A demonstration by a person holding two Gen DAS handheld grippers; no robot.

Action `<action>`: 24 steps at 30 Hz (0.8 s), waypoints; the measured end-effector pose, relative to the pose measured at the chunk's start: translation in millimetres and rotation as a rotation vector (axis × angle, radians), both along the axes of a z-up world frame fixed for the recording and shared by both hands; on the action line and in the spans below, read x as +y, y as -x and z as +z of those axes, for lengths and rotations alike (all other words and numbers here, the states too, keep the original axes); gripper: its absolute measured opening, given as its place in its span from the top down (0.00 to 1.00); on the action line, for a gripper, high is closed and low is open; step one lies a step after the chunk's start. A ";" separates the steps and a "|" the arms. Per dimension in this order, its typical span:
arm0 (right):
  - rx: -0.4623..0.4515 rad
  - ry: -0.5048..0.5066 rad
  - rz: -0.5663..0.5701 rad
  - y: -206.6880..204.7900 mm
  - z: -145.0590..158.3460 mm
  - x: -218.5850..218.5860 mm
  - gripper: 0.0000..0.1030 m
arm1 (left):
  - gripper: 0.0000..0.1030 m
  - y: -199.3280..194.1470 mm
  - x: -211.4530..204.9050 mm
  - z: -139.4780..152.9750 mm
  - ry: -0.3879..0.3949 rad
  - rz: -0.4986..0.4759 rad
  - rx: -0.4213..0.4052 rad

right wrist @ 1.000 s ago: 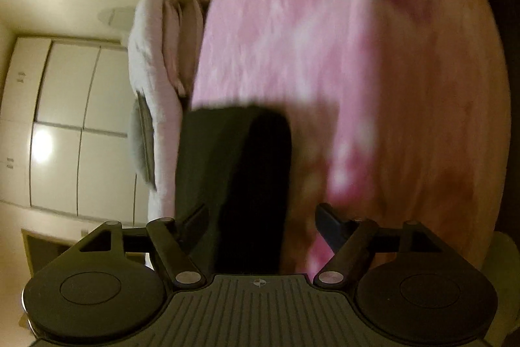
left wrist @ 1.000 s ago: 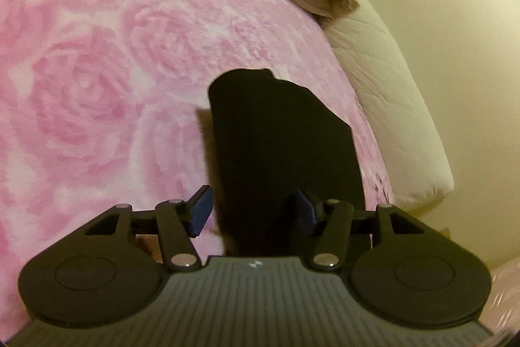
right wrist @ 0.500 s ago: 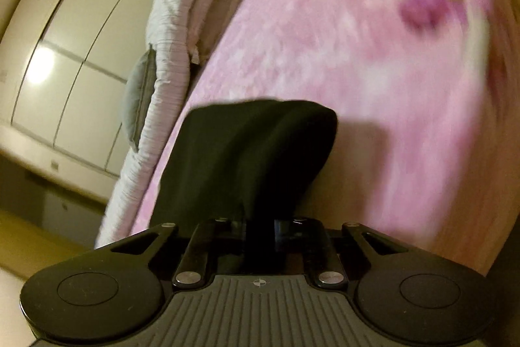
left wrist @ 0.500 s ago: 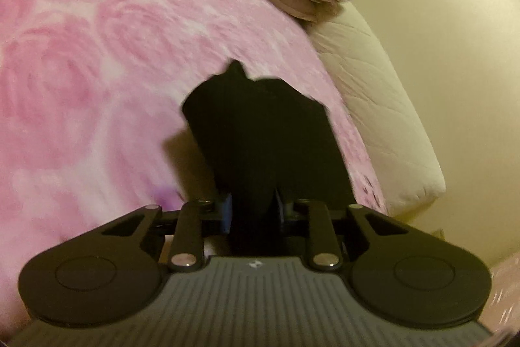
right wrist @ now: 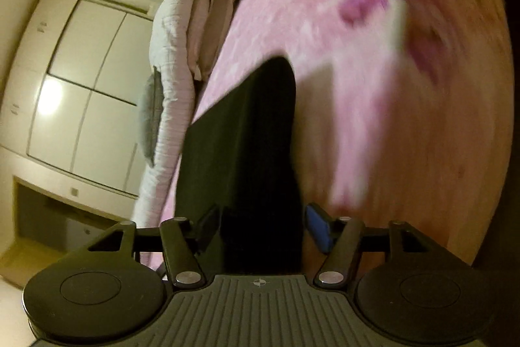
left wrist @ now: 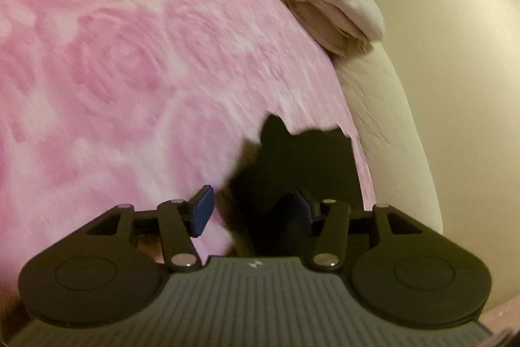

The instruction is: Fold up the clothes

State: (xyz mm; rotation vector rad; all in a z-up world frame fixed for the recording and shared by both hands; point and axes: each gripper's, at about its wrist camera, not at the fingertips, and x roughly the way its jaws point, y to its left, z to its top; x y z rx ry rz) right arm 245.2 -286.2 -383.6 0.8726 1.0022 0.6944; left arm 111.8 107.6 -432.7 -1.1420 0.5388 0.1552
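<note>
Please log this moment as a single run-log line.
left tool: open | right tool: open | black garment: released, lying on pink blanket

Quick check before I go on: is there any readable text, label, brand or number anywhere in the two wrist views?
None can be read.
Small round emblem on the left hand-held gripper body: a symbol, no letters.
The same emblem on the right hand-held gripper body: no letters.
Dark marks on the pink blanket, far corner: too blurred to read.

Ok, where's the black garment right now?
The black garment lies on the pink rose blanket near its edge by the cream mattress, between the spread fingers of both open grippers.
</note>
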 end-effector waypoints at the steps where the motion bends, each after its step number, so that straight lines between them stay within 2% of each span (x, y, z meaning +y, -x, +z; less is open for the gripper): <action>1: -0.009 0.008 0.010 7.4 -1.2 4.4 0.38 | 0.60 -4.5 1.0 -1.8 0.007 -0.011 -0.006; 2: -0.028 0.042 0.022 9.5 -0.5 9.7 0.48 | 0.75 -9.0 2.1 -3.5 0.014 -0.022 -0.011; 3: -0.049 0.081 0.033 10.1 0.6 15.3 0.84 | 0.79 -13.5 3.1 -5.3 0.021 -0.033 -0.016; 4: -0.061 0.100 0.046 7.8 3.2 18.1 0.85 | 0.87 -13.2 1.4 -3.8 0.013 -0.040 -0.026; 6: -0.087 0.133 0.064 -2.2 14.5 15.3 0.87 | 0.90 -7.0 -4.7 1.8 -0.003 -0.048 -0.050; 12: -0.161 0.232 0.069 -35.7 37.1 -10.4 0.88 | 0.90 14.6 -55.2 -3.6 -0.016 -0.126 -0.040; 13: -0.139 0.236 0.065 -39.1 32.5 -12.8 0.87 | 0.87 16.0 -56.8 -6.1 -0.026 -0.123 -0.031; 14: -0.127 0.257 0.070 -37.1 26.2 -11.7 0.84 | 0.81 16.9 -57.1 -8.6 -0.035 -0.118 -0.021; 16: -0.131 0.295 0.069 -30.2 19.1 -11.5 0.71 | 0.79 17.2 -48.6 -7.8 -0.014 -0.112 -0.014; 17: -0.145 0.297 0.053 -26.9 19.6 -14.4 0.64 | 0.79 19.7 -44.1 -2.5 -0.035 -0.100 -0.016; 18: -0.158 0.300 0.037 -23.6 20.2 -17.4 0.61 | 0.79 22.4 -39.8 3.5 -0.063 -0.086 -0.019; 21: -0.198 0.298 0.003 -21.5 22.5 -26.7 0.59 | 0.79 24.9 -31.5 18.8 -0.186 -0.084 -0.011; 24: -0.173 0.378 0.046 -35.1 21.3 -21.5 0.59 | 0.79 19.3 -24.9 26.9 -0.220 -0.095 0.027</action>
